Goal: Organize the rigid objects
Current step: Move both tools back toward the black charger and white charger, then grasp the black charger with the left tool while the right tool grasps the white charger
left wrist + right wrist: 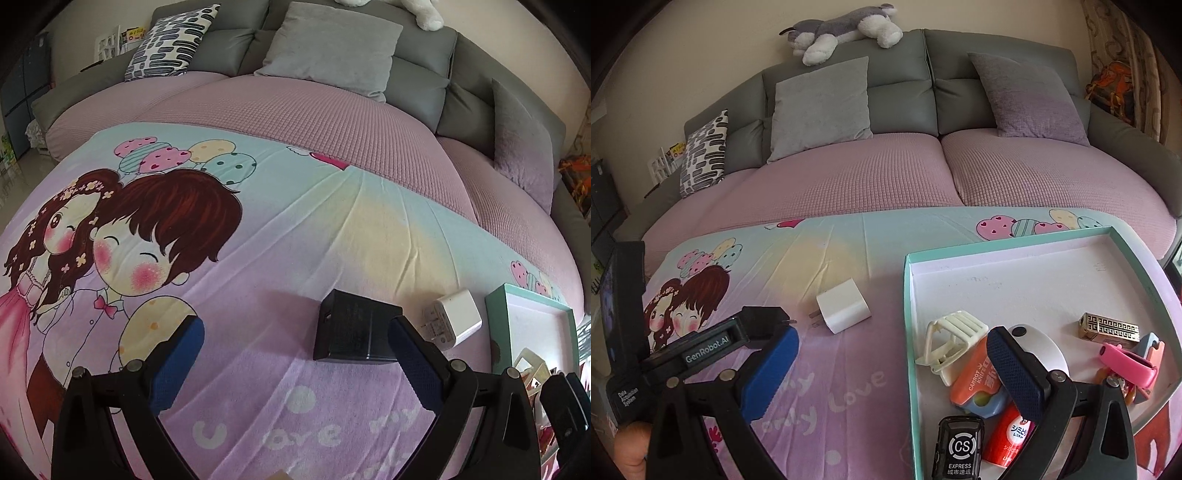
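The left gripper [295,343], jaws spread, flanks the black charger [351,328] beside the white charger [458,314], while the right gripper [892,354] hovers spread over the teal tray [908,314].

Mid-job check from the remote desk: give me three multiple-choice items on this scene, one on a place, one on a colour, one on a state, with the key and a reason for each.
1. Where does the white charger lie?
A. on the printed sheet, outside the tray
B. inside the tray
C. on a sofa cushion

2. What colour is the tray rim?
A. red
B. teal
C. black

3. How does the left gripper stand?
A. shut on the black adapter
B. shut on nothing
C. open, with nothing clamped

Key:
1 A: in the right wrist view the charger rests on the printed sheet, left of the tray wall.
2 B: the rim shows teal around a white floor.
3 C: its blue pads stand wide apart; the black adapter lies on the sheet by the right-hand pad, not clamped between them.
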Demonstrator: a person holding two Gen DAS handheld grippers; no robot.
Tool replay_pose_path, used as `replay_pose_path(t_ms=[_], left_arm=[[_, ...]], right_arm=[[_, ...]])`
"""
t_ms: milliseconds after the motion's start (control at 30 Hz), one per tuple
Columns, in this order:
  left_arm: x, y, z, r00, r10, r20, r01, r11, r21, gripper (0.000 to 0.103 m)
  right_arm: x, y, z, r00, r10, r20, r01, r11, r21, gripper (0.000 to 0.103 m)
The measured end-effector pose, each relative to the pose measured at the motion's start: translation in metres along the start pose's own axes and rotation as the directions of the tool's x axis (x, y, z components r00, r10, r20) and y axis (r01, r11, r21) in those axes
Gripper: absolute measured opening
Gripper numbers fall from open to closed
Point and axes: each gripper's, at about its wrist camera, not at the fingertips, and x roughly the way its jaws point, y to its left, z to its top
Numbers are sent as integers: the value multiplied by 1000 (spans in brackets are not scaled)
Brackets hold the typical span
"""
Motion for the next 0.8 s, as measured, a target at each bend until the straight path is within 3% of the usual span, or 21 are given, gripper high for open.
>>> replay_pose_path(t_ms=[167,433,600,800], left_arm=[[3,-13,-3,1000,-6,-1,6,997,73,100],[13,-20,-6,999,-24,-25,26,995,99,100],[15,-21,-6,999,-33,-25,35,993,113,100],[17,-18,-5,999,-38,-28,41,993,107,97]], right_arm=[[9,1,15,995,102,-9,-102,995,7,103],[42,22,36,993,86,-81,-98,984,-150,99],[64,27,38,976,143,-167,-168,974,-152,92],[85,39,31,963,141,-231,-188,963,-193,85]])
